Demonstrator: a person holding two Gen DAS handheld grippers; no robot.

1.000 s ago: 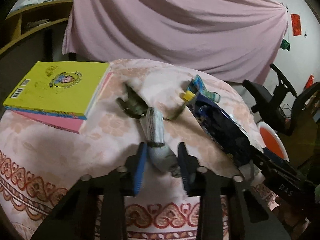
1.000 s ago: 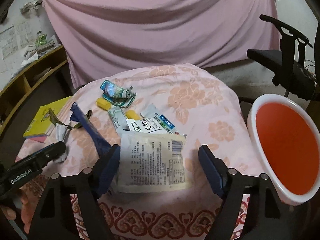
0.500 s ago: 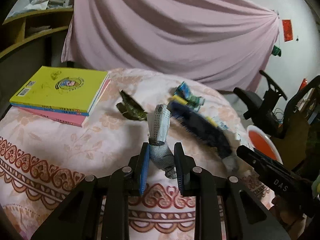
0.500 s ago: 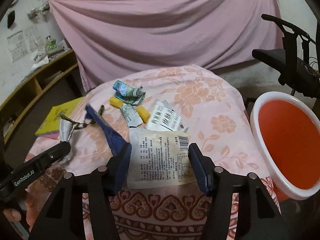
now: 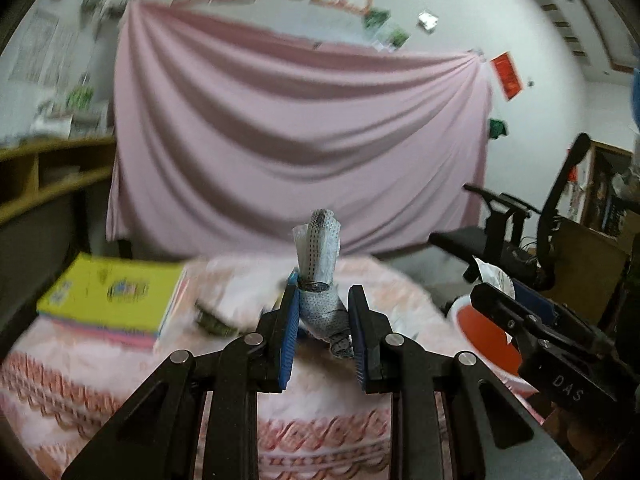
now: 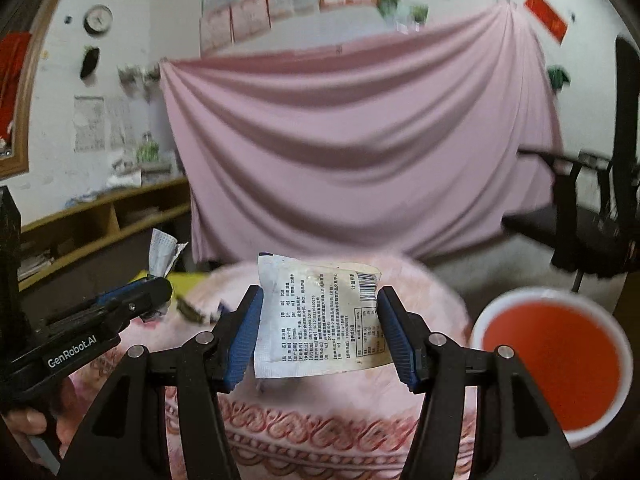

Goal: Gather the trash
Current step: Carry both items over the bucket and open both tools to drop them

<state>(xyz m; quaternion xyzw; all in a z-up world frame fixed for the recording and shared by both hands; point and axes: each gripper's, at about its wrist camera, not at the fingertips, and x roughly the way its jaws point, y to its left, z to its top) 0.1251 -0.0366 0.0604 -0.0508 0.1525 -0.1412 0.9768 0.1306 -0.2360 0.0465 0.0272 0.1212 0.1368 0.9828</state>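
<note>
Two pieces of trash are held above the desk, which wears a pink flowered cloth. The left hand-held gripper pinches a crumpled grey dotted wrapper that stands upright between its blue pads. The right hand-held gripper clamps a flat white packet printed with text and a barcode, gripped at both side edges. A red basin with a white rim sits low to the right, beside the desk. A yellow book lies on the desk's left side.

A lived-in home room: pink sheet draped at twelve o'clock, wall clock, wooden shelves, floral-clothed surface.
</note>
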